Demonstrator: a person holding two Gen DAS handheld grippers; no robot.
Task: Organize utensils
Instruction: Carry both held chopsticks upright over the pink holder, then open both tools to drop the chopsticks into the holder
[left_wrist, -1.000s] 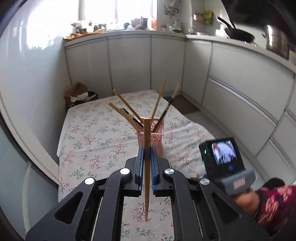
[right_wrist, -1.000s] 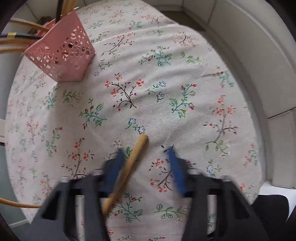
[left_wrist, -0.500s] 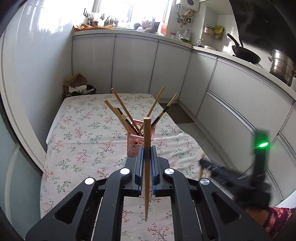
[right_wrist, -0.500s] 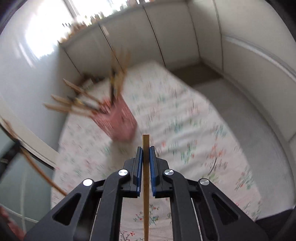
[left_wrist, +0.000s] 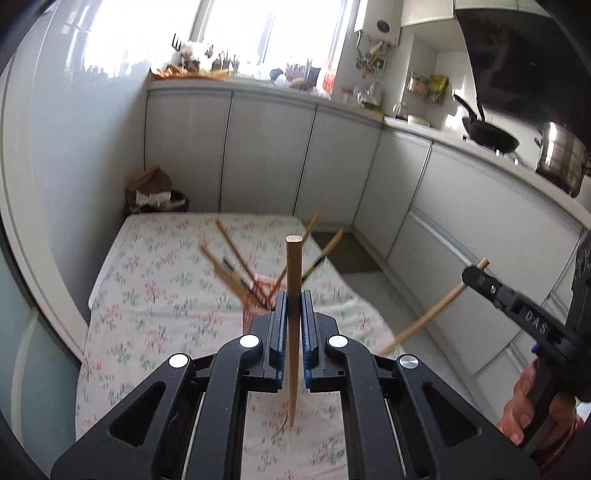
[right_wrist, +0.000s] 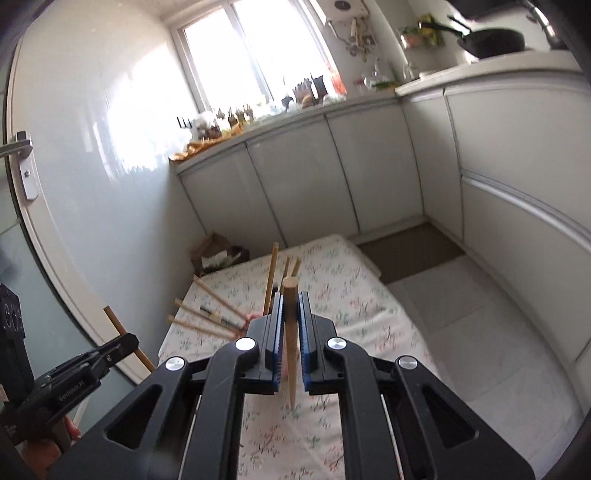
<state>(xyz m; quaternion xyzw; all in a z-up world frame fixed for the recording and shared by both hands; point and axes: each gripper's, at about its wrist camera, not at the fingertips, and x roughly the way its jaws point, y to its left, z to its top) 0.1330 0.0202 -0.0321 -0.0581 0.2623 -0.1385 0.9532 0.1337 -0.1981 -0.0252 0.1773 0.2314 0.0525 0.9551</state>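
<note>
the left gripper (left_wrist: 294, 306) has its blue-padded jaws clamped on a pale round wooden chopstick (left_wrist: 293, 332), which stands nearly upright between them, blunt end above the pads and tapered tip hanging below. just beyond the jaws, on the floral-print tablecloth (left_wrist: 147, 295), sits the pink perforated plastic holder (left_wrist: 255, 295), mostly hidden behind the fingers and blurred, with about six wooden and dark-tipped chopsticks (left_wrist: 236, 258) fanning out of it. to the right of those jaws, the right gripper (right_wrist: 291, 314) is likewise closed on a second light wooden chopstick (right_wrist: 290, 339), upright in its own view, slanting in the left one. ahead and left of these jaws the holder's sticks splay out; the holder itself is almost wholly covered. a hand (left_wrist: 532, 413) at the right edge is cut off.
</note>
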